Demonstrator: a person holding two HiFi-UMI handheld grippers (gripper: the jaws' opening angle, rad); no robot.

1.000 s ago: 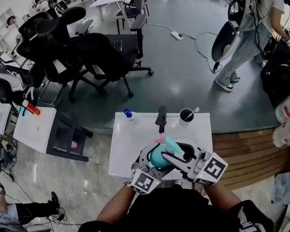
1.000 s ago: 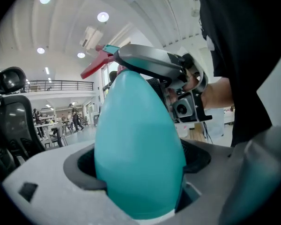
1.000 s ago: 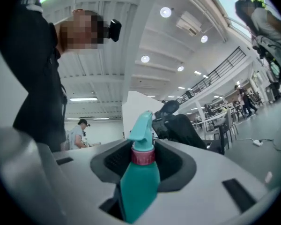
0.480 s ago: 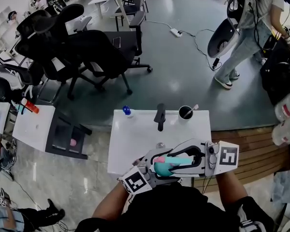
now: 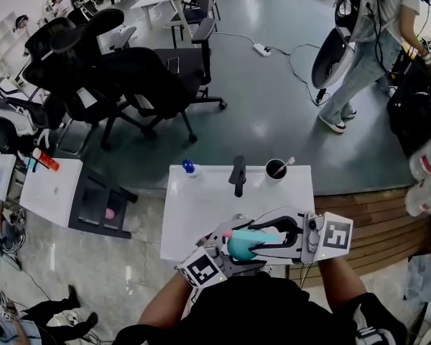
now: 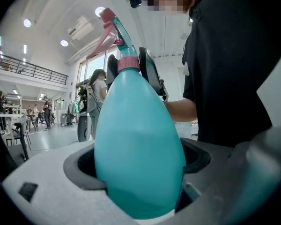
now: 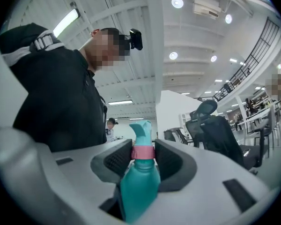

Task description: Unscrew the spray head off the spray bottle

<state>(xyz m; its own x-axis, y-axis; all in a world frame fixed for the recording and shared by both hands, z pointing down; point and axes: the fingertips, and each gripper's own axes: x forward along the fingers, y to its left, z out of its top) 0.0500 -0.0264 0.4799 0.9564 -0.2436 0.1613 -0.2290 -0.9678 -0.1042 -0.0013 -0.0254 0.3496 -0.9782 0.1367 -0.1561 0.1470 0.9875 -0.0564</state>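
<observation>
Both grippers are clamped on one spray bottle, held in the air close to the person's chest.

From the head view, the left gripper (image 5: 226,250) and the right gripper (image 5: 262,237) meet over the near edge of a white table (image 5: 201,207). The spray bottle (image 5: 242,250) lies roughly level between them, clear of the tabletop. Each gripper has pale grey plastic arms and carries a cube with black and white square markers.

From the left gripper view, the left gripper (image 6: 138,165) has its jaws set wide, with the dark pads pressed against both sides of the bottle's fat body (image 6: 138,139). The body is smooth, matt teal plastic, egg-shaped and narrowing to the neck. Above it sit a pink ribbed collar (image 6: 128,63) and the spray head (image 6: 116,29), which has a pink trigger.

From the right gripper view, the right gripper (image 7: 143,159) has its jaws partly closed, and the textured black pads grip the pink collar (image 7: 143,152) from both sides. The teal spray head (image 7: 141,131) sticks out beyond the pads, still on the bottle. The teal body (image 7: 139,186) runs back towards the camera.
</observation>
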